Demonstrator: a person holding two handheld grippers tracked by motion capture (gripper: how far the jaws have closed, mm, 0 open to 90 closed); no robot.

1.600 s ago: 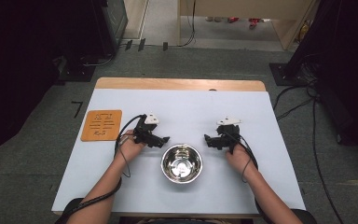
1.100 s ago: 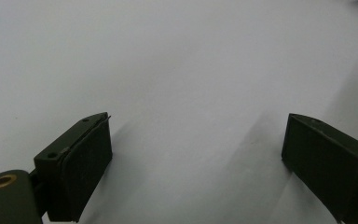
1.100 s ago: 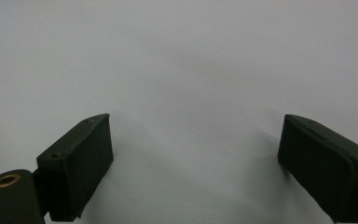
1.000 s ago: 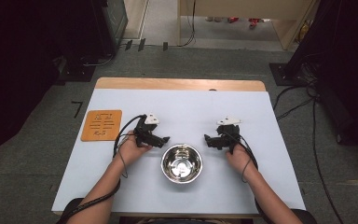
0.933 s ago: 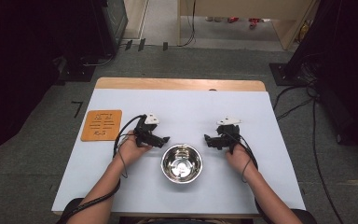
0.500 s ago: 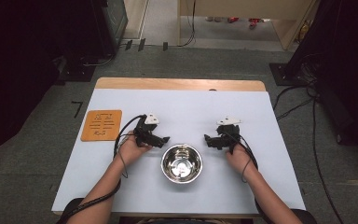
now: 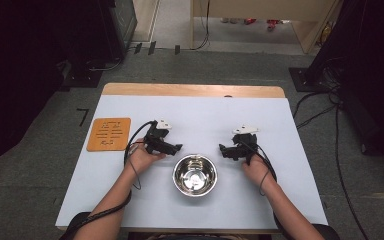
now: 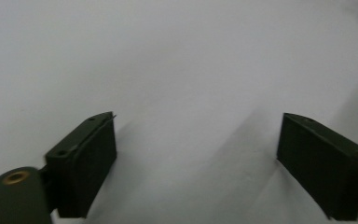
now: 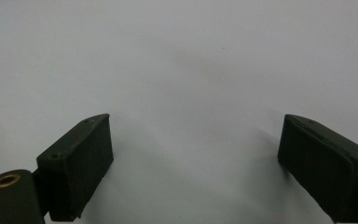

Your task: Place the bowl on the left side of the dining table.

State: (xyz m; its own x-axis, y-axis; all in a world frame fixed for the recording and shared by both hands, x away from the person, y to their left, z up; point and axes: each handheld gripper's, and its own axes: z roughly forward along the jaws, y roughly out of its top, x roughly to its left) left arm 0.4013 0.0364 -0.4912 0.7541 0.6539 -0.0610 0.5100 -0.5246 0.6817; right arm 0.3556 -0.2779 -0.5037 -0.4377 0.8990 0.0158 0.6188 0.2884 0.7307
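A steel bowl (image 7: 195,174) stands on the white table (image 7: 200,115), toward the person's edge. The left gripper (image 7: 176,148) lies just beside the bowl at its upper left, the right gripper (image 7: 223,149) just beside it at its upper right; neither touches it. An orange mat (image 7: 109,134) lies well left of the bowl.

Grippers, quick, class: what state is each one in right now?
Left gripper: open, jaws just closing slightly, nothing between them.
Right gripper: open, holding nothing.
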